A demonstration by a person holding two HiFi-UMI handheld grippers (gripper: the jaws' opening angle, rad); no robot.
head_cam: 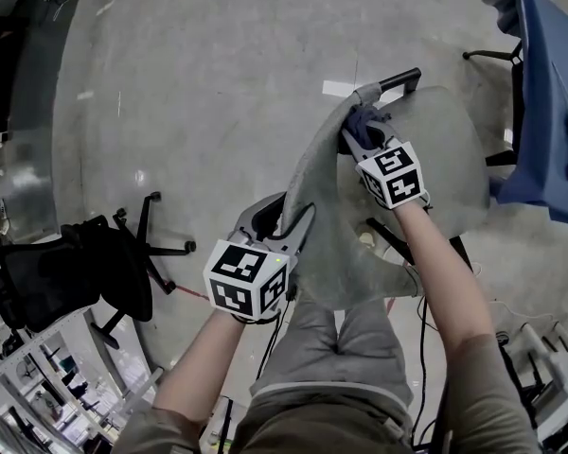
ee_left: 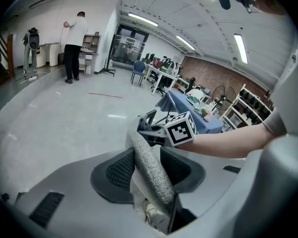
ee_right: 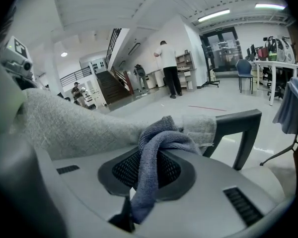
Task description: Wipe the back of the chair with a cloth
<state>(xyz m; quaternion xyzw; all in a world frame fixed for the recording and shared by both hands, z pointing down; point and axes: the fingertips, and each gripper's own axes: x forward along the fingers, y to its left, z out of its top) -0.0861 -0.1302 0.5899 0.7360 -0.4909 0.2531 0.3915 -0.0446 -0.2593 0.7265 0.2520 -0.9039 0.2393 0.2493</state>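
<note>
The grey fabric chair back (head_cam: 314, 183) runs as a thin top edge from my left gripper up to my right one. My left gripper (head_cam: 289, 218) straddles that edge near its close end, and in the left gripper view the chair back's edge (ee_left: 150, 175) sits pinched between both pads of the left gripper (ee_left: 149, 168). My right gripper (head_cam: 360, 132) is at the far end, next to the black armrest (head_cam: 400, 79). It is shut on a blue-grey cloth (ee_right: 159, 139), which is bunched against the chair back (ee_right: 79, 120). The cloth (head_cam: 362, 118) shows just beyond its jaws.
The grey seat (head_cam: 450, 159) lies to the right of the back. A black office chair (head_cam: 85, 268) stands at the left on the concrete floor. A table with a blue cover (head_cam: 549, 112) is at the right. A person (ee_left: 73, 31) stands far off by a wall.
</note>
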